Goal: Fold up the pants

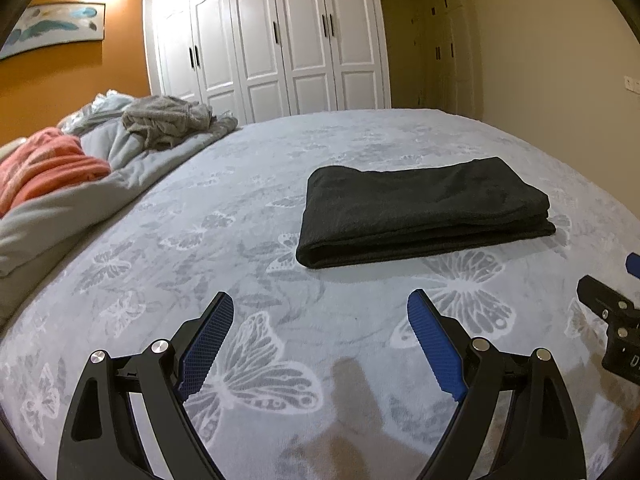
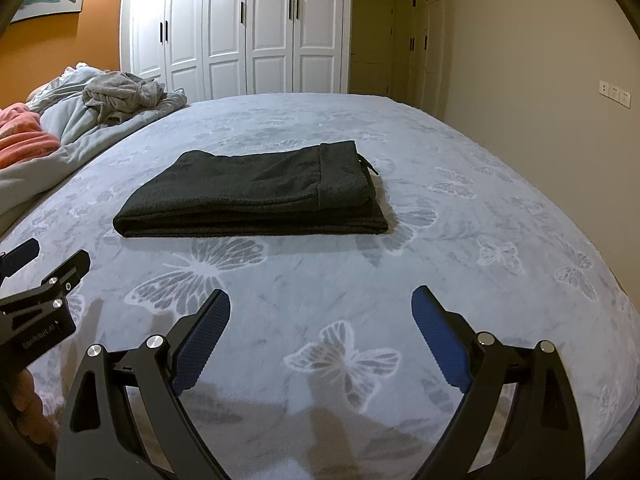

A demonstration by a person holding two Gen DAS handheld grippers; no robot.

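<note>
Dark grey pants (image 1: 420, 212) lie folded in a flat rectangular stack on the bed; in the right wrist view (image 2: 256, 192) the waistband end faces right. My left gripper (image 1: 320, 300) is open and empty, held above the bedspread on the near side of the pants, apart from them. My right gripper (image 2: 321, 296) is also open and empty, near side of the pants. The right gripper shows at the right edge of the left wrist view (image 1: 612, 320); the left gripper shows at the left edge of the right wrist view (image 2: 36, 304).
The bed has a grey butterfly-print cover (image 1: 200, 248). A rumpled grey quilt, a grey garment (image 1: 168, 120) and an orange blanket (image 1: 44, 168) lie at the far left. White wardrobes (image 1: 272, 36) stand beyond the bed. The bed's right edge (image 2: 616, 280) drops off near the wall.
</note>
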